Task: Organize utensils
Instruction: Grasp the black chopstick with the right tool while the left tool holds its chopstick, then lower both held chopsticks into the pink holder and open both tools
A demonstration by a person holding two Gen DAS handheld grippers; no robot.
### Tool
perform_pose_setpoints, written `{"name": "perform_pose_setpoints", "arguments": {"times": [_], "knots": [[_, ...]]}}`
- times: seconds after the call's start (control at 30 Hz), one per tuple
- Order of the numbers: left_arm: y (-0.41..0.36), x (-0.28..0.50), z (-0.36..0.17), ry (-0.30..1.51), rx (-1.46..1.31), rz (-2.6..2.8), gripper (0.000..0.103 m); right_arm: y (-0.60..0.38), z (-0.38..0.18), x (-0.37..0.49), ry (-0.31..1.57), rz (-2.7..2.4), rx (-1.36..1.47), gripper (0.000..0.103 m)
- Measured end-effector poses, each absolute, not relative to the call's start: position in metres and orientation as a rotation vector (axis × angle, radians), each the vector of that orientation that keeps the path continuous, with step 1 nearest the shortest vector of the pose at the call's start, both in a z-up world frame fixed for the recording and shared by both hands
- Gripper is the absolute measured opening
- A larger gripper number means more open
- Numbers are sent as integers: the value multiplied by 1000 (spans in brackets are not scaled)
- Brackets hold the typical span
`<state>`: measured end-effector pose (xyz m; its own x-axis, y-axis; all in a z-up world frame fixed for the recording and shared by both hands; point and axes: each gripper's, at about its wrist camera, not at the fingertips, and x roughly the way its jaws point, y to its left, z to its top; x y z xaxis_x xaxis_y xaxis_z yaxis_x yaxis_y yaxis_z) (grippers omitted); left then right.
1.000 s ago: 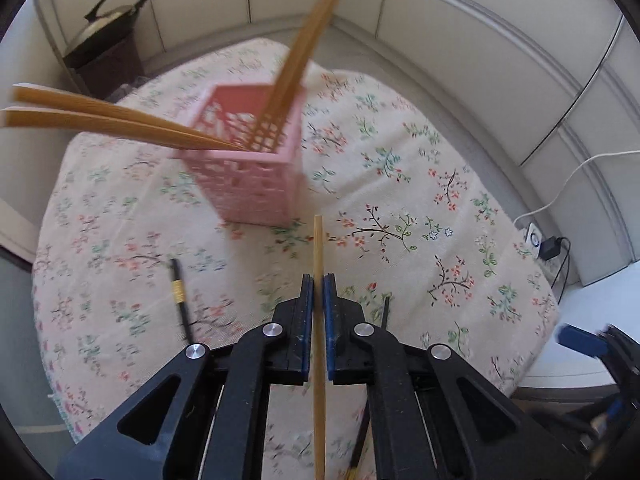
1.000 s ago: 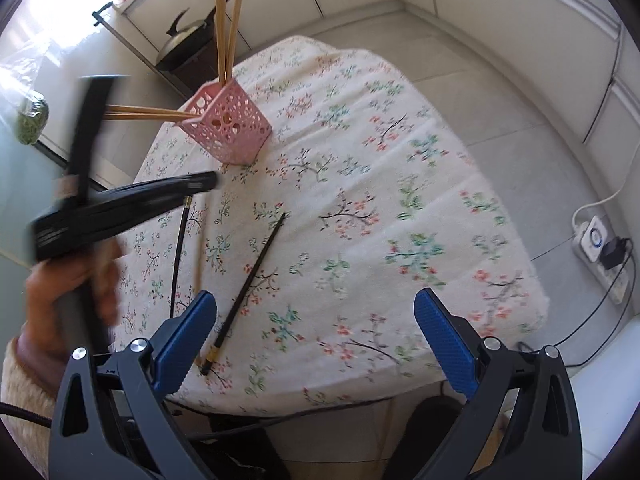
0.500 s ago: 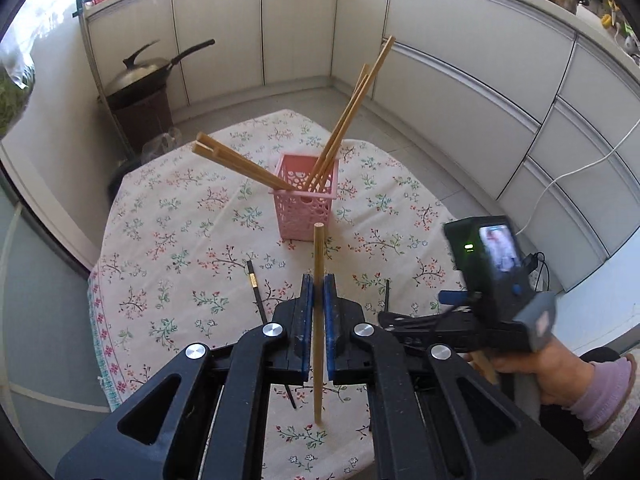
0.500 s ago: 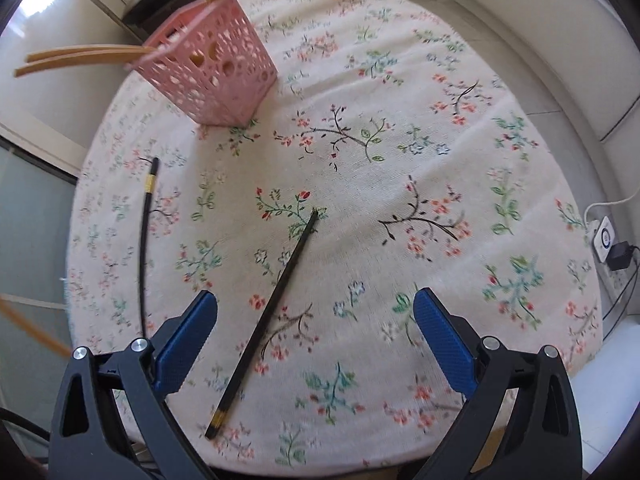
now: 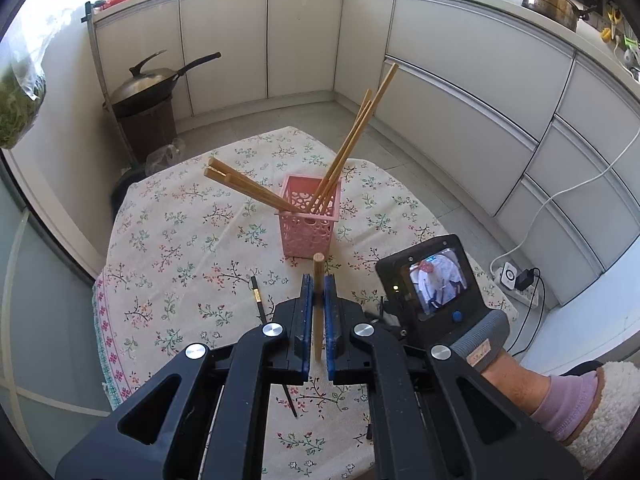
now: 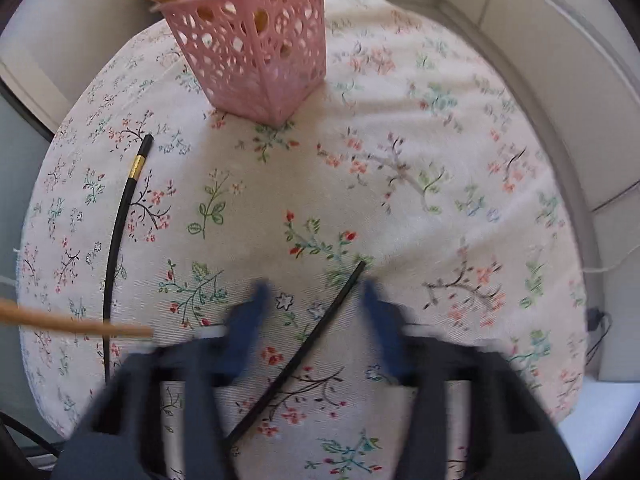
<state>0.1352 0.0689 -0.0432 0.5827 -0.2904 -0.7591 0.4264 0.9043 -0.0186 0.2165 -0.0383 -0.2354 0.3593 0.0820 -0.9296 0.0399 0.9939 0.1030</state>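
My left gripper (image 5: 318, 300) is shut on a wooden chopstick (image 5: 318, 280), held upright above the table, short of the pink basket (image 5: 310, 226). The basket holds several wooden chopsticks (image 5: 348, 148). My right gripper (image 6: 312, 292) is open and blurred, low over the table, its jaws on either side of a black chopstick (image 6: 304, 344). A second black chopstick (image 6: 120, 228) with a gold band lies to the left. The pink basket (image 6: 260, 48) stands beyond it. The held wooden chopstick (image 6: 76, 322) shows at the left of the right wrist view.
The floral tablecloth (image 5: 180, 240) covers a round table. A wok on a stand (image 5: 148, 92) is behind the table. White cabinets (image 5: 460, 92) curve around the room. A power strip (image 5: 516, 280) lies on the floor at right. The right gripper's body (image 5: 432, 284) is beside my left gripper.
My left gripper has lifted and drawn back from the basket with the wooden chopstick. My right gripper has dropped toward the black chopstick and its jaws have narrowed around it.
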Motion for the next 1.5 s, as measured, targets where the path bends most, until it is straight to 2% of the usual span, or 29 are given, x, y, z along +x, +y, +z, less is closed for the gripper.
{"name": "perform_pose_setpoints", "arguments": {"times": [0.07,0.2,0.5,0.97,1.27,1.5], "knots": [[69,136,-45,854,173,-412,5,-45,-236,214,1201,42,149,14],[74,136,-41,843,149,-402,5,-62,-231,207,1182,75,265,5],[78,138,-35,826,105,-389,5,-74,-158,169,953,146,300,4],[75,136,-20,778,76,-331,5,-105,-77,131,740,242,385,4],[65,152,15,696,27,-313,5,-137,-42,130,628,265,488,5],[53,176,54,623,-6,-313,5,-161,-39,126,599,290,572,5]]}}
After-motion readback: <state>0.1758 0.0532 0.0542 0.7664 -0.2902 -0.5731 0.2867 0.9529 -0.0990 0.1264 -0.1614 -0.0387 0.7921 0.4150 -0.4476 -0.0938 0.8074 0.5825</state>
